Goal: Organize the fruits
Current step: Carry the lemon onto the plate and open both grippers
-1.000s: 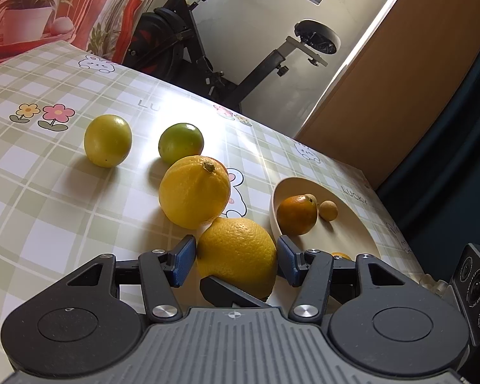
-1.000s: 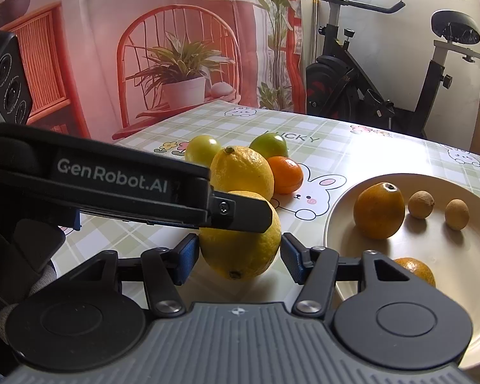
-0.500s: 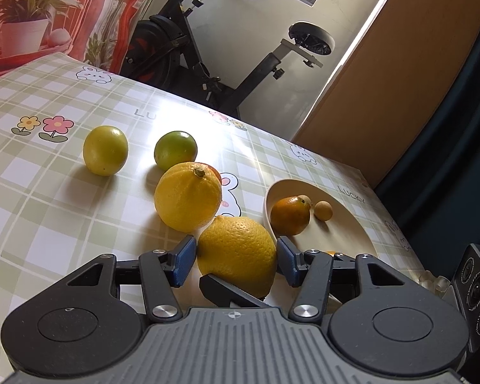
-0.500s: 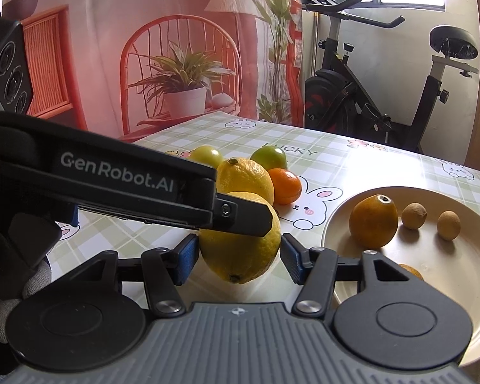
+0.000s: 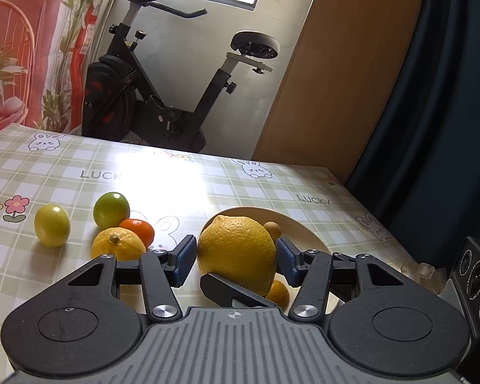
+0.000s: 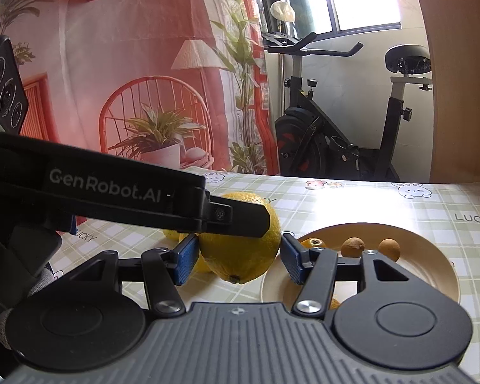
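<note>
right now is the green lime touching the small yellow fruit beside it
Apart. The left wrist view shows bare tablecloth between the green lime and the small yellow fruit.

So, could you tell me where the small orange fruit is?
In the left wrist view, the small orange fruit lies on the table left of centre, behind a yellow lemon and beside the green lime.

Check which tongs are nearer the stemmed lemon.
Left. The stemmed lemon lies just beside the left tongs; the right tongs sit on the plate side. Both hold the big lemon.
</note>
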`<state>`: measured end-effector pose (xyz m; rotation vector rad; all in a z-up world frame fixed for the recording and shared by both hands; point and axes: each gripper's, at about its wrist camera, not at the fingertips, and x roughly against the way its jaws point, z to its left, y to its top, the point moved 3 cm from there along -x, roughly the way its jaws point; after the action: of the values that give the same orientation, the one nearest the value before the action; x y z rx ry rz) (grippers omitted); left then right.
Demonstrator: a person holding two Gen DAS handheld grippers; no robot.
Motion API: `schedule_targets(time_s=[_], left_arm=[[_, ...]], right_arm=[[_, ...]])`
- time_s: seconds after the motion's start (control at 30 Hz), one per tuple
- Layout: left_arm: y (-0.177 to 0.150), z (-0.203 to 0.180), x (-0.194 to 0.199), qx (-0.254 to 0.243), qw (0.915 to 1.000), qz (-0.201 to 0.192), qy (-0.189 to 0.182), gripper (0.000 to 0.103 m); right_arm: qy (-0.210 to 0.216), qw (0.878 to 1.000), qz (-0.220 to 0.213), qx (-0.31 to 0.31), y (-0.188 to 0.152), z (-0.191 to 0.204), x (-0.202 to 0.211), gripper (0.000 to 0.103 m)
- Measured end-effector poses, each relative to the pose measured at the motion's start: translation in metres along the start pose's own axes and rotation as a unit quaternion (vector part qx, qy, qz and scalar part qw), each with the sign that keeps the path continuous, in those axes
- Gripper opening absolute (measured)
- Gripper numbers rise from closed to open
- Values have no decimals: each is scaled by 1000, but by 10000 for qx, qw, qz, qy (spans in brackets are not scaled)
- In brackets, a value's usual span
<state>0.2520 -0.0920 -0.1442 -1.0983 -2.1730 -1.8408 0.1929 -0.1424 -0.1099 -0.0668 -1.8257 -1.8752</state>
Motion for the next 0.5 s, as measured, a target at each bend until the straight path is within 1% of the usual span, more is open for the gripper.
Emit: schedule_targets(time_s=[0.17, 0.3, 0.43, 0.5], left_arm=[[8, -28, -26, -337, 9990, 85, -293, 58], [11, -45, -51, -368, 9976, 229, -542, 57], [6, -62, -81, -479, 9951, 516, -693, 57], [4, -65, -96, -470, 9936, 678, -766, 57]], right_arm=[[-294, 9992, -141, -227, 7, -33, 16, 58], [-547, 9979, -164, -315, 7, -61, 25, 58], [-739, 9964, -72, -412, -2, -87, 26, 58], [-819, 9957, 19, -423, -7, -98, 25, 58]])
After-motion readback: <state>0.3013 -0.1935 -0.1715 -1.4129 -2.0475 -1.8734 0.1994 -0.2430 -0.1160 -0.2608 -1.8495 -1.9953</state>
